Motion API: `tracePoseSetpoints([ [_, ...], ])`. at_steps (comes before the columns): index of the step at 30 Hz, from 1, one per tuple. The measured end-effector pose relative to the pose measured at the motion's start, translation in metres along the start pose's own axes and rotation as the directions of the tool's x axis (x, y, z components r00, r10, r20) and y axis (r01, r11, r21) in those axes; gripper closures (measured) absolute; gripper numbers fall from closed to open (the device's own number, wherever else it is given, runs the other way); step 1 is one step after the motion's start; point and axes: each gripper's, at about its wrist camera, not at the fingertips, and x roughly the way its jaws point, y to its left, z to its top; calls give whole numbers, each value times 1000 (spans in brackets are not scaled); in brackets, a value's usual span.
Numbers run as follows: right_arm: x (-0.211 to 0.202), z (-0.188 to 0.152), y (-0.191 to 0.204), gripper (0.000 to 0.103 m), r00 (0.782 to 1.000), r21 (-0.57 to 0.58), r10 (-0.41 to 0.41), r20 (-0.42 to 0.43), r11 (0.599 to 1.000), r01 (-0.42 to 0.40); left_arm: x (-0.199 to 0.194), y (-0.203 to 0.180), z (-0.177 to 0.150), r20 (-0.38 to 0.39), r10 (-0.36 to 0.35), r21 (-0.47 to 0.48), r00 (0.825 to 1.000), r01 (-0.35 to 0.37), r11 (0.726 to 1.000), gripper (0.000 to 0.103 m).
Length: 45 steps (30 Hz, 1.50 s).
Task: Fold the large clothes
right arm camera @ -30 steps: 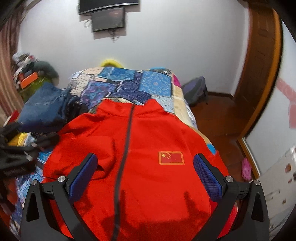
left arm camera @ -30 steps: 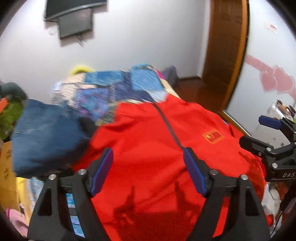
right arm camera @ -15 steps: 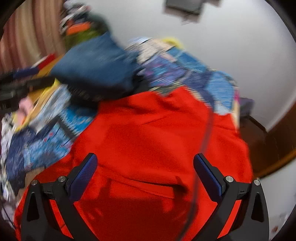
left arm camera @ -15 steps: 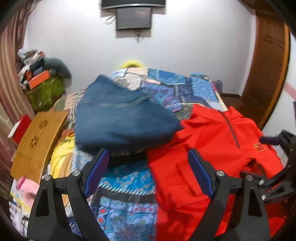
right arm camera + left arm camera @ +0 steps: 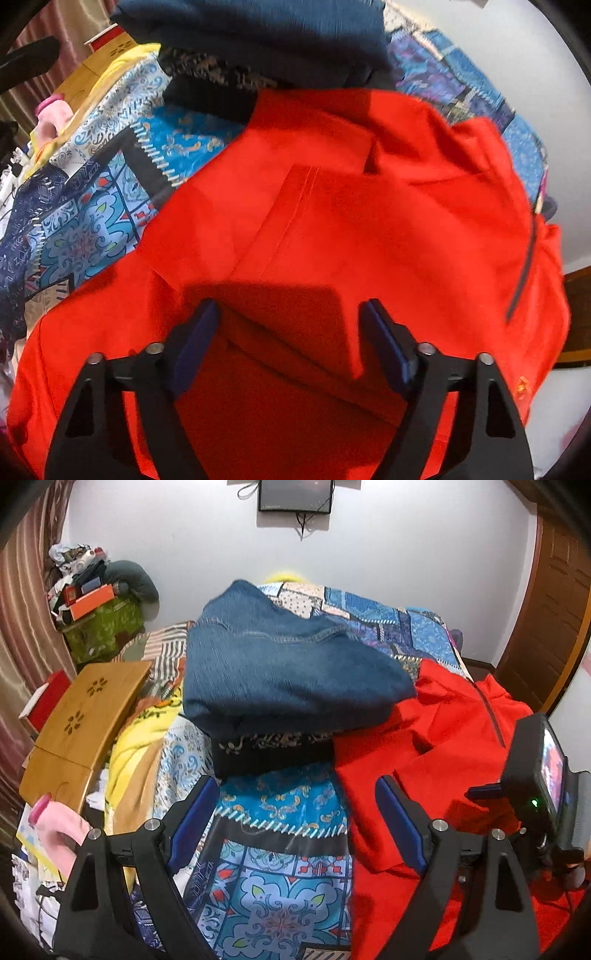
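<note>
Left wrist cam sits back a bit, looking down the bed [image 5: 280, 849] toward the far wall. Right wrist cam's way closer, angled down over the red jacket [image 5: 332, 221]. Both catch jacket, quilt and denim pile [image 5: 280, 672].

A matt, smooth cloth is seen in the red jacket [image 5: 332, 221], and a coarser denim weave in the folded blue garment [image 5: 280, 672]. The patterned bedspread [image 5: 280, 849] is made of printed cloth, the lap tray [image 5: 85, 716] of smooth wood. Matt black plastic with bright metal pins is shown on the left gripper [image 5: 295, 823].
</note>
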Motion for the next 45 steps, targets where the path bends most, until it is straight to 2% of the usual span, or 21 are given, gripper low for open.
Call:
tracePoseSetpoints([
  [2,2,0,-1,36,1000,25,17,15,1000,-17,4,-2,-4,-12,-2,5,1000,2,1000,16],
  [4,2,-1,-5,46,999,54,38,32,998,-40,8,-6,-7,-24,-3,13,1000,3,1000,16],
  [6,1,1,-7,67,997,74,69,40,995,-72,12,-11,-9,-35,-5,24,999,6,1000,16],
  [8,-3,2,-8,80,996,84,76,55,993,-81,14,-16,-11,-43,-5,40,999,7,999,16],
  [16,-29,-4,-23,88,976,163,156,152,970,-181,27,-36,-16,-88,-33,80,996,40,996,16],
  [19,-41,-7,-33,89,967,203,159,200,959,-199,38,-44,-21,-129,-44,90,991,56,994,16],
  [23,-49,-11,-46,89,959,244,153,240,946,-212,60,-61,-33,-210,-72,123,975,100,987,16],
  [28,-62,-20,-68,90,950,303,109,294,932,-201,89,-85,-55,-305,-55,189,951,117,975,16],
  [30,-78,-25,-82,90,939,329,68,338,926,-186,101,-92,-63,-334,-42,207,942,117,971,16],
  [33,-105,-35,-102,90,914,376,3,406,911,-170,104,-89,-64,-324,-40,185,945,105,977,10],
  [36,-134,-50,-129,90,883,431,-65,464,888,-161,108,-84,-62,-340,-60,144,938,115,983,10],
  [41,-165,-78,-156,90,843,514,-188,503,850,-118,110,-78,-62,-346,-67,125,936,117,985,8],
  [45,-170,-104,-176,90,836,586,-248,489,803,-105,109,-76,-58,-345,-60,122,937,108,987,8],
])
